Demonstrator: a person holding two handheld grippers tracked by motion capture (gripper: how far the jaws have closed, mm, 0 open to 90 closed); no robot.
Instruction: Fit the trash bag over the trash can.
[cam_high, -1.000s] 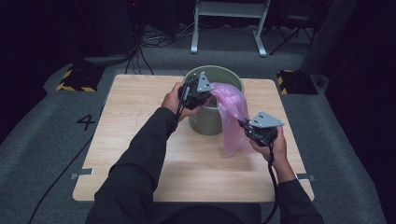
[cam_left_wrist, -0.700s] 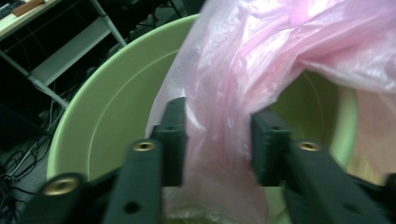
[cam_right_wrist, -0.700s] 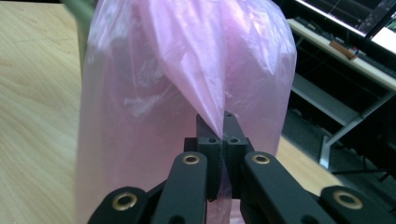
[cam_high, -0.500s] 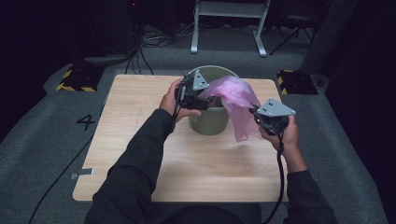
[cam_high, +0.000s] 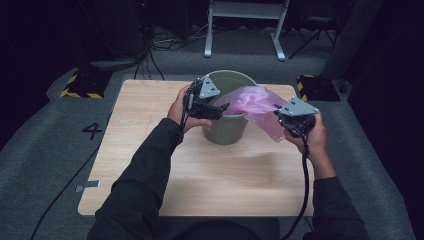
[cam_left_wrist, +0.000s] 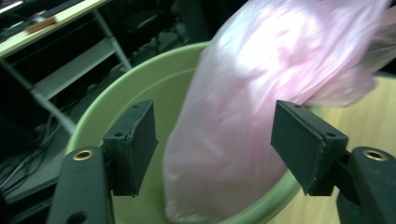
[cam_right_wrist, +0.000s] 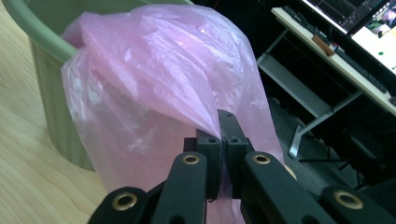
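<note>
Pink plastic bag: thin, limp, light, slippery film, half in green bin. Right gripper fingers pinch its edge; left gripper fingers stand wide around it. Best held at a gathered edge.

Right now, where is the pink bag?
In the high view the pink bag drapes over the right rim of the green bin, pinched by the right gripper.

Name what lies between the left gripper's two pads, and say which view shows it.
In the left gripper view, the pink plastic bag hangs between the left gripper's open pads, touching neither; behind it is the green bin.
</note>
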